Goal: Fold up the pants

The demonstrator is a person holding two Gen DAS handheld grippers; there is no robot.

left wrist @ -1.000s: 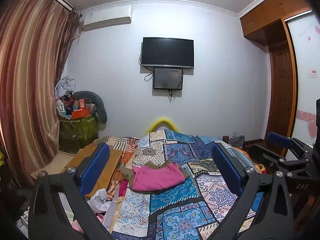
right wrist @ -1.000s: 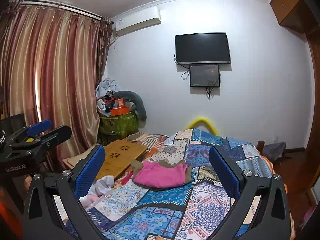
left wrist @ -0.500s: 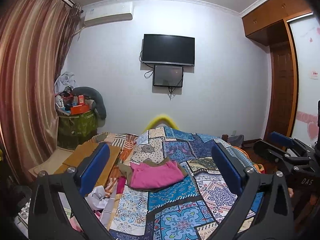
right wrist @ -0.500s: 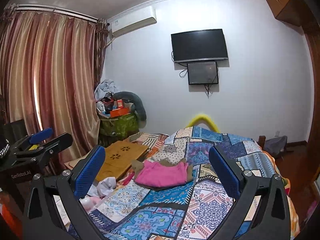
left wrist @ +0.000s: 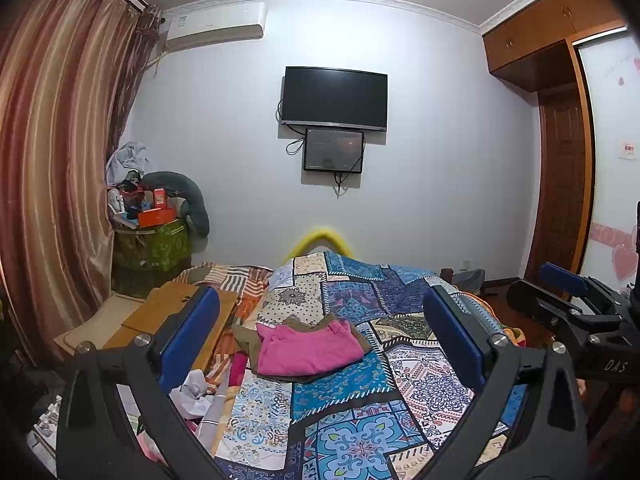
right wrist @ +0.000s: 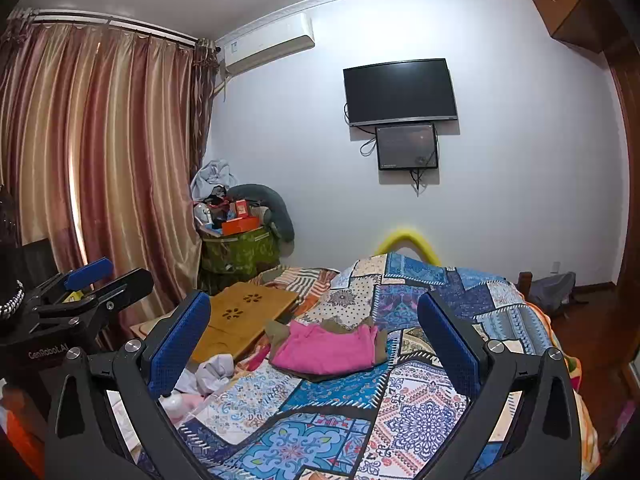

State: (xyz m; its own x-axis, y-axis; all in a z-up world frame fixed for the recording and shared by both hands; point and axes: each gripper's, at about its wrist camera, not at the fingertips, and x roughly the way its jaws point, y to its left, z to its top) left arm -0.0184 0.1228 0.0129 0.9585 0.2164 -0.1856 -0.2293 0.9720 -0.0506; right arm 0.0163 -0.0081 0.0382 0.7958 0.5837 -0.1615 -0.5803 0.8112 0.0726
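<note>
Pink pants [left wrist: 306, 346], folded, atop olive garment [left wrist: 244, 338] on patchwork bedspread [left wrist: 424, 376], mid-bed for easy reach. Left claw [left wrist: 320, 336], right claw [right wrist: 314, 340]: both spread wide, empty, raised well short of pile.

Two handheld grippers, the left gripper [left wrist: 320, 332] and the right gripper [right wrist: 314, 330], are each raised with two blue-padded fingers spread wide and nothing between them. At frame centre, on one bed under one patchwork quilt [left wrist: 360, 408], lie two folded garments: one pair of pink pants [left wrist: 306, 346] stacked on one olive-brown piece [left wrist: 244, 338]. Two dark screens hang on the far wall, one television [left wrist: 334, 96] above one smaller monitor [left wrist: 333, 150]. One air conditioner [left wrist: 216, 24] sits upper left, one striped curtain [left wrist: 52, 152] fills the left edge, and one wooden lap table [right wrist: 244, 316] rests left of the garments.
</note>
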